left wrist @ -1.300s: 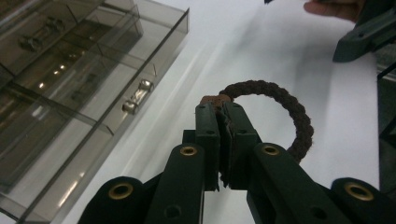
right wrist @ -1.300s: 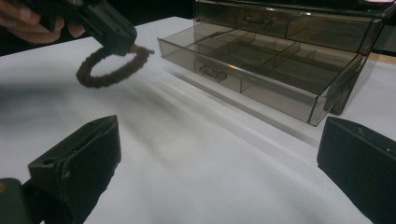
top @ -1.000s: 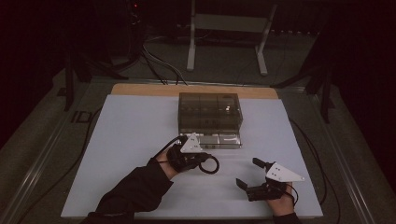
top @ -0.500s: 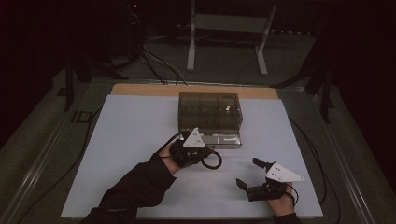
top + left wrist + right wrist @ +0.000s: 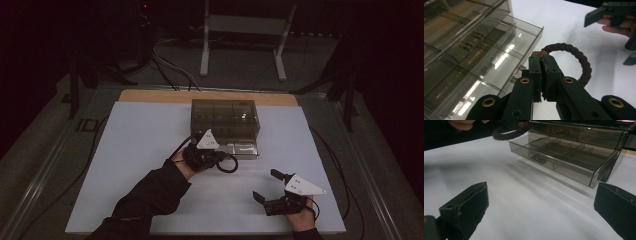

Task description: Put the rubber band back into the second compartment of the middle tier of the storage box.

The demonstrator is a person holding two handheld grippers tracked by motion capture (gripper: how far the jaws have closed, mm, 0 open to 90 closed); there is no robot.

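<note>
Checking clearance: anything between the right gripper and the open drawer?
Nothing: bare white table between right gripper and drawer, per right gripper view.

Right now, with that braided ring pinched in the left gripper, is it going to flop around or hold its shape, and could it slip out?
The braided ring keeps a round loop while hanging free from the left gripper, so it is probably fairly springy, not limp. Its rough woven surface likely grips well, so slipping seems unlikely. It looks light; dropped into the open drawer, it would probably settle flat rather than roll.
</note>
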